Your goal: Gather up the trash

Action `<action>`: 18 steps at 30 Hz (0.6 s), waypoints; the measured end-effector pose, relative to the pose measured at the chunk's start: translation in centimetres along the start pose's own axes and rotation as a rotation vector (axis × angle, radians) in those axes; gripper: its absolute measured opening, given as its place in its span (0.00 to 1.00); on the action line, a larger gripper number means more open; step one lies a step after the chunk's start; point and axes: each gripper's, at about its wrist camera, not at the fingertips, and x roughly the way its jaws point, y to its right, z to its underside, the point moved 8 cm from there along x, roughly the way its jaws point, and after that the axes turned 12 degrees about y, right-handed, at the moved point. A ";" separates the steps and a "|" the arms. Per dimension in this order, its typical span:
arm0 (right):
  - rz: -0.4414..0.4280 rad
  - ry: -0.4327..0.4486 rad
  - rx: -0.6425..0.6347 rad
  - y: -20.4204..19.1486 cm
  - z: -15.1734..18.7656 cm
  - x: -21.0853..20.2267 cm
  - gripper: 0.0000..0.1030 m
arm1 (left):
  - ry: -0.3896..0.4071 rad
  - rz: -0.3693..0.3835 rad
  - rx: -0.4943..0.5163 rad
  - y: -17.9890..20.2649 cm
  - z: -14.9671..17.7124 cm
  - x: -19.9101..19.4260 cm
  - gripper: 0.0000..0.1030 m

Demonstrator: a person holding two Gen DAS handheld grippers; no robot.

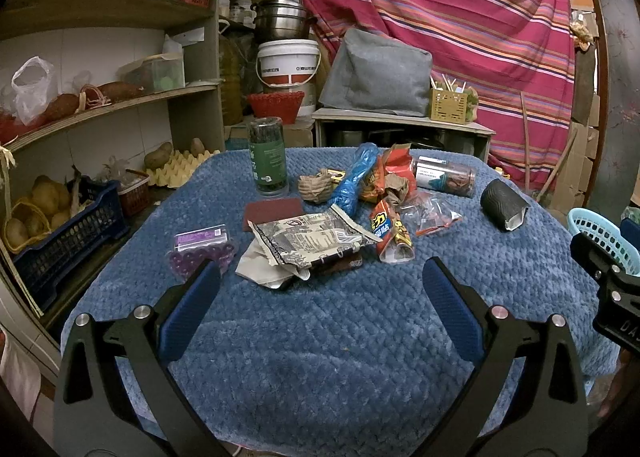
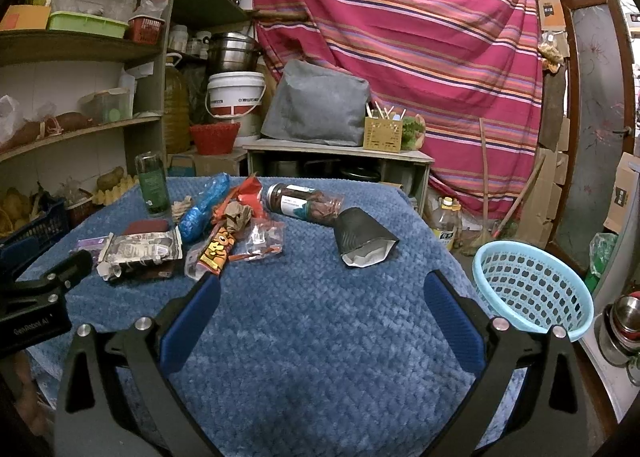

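Observation:
Trash lies heaped mid-table: a black-and-white printed wrapper [image 1: 308, 237] [image 2: 140, 247], an orange snack wrapper [image 1: 390, 235] [image 2: 216, 251], a crumpled blue bag [image 1: 354, 177] [image 2: 200, 209], a clear plastic bag [image 1: 430, 215] [image 2: 262, 239] and a crushed black paper cup [image 1: 502, 203] [image 2: 362, 243]. A light blue basket [image 2: 532, 287] [image 1: 606, 235] sits at the table's right edge. My left gripper [image 1: 322, 281] hovers open just short of the printed wrapper. My right gripper [image 2: 322, 291] is open over bare cloth, the cup just ahead of it.
A green jar [image 1: 268, 155] stands upright at the back and a clear jar [image 1: 444, 175] lies on its side. A purple pack [image 1: 200, 251] and a maroon pad [image 1: 272, 211] lie at left. Shelves with crates flank the left; a blue quilted cloth [image 1: 320, 357] covers the table.

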 end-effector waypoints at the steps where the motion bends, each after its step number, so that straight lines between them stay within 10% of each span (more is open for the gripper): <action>1: -0.001 0.000 0.001 0.0 0.0 0.0 0.96 | 0.000 0.000 0.000 0.1 0.0 0.0 0.95; 18: -0.002 -0.016 0.016 0.4 0.3 0.2 0.96 | -0.003 0.004 -0.003 0.1 0.1 -0.1 0.95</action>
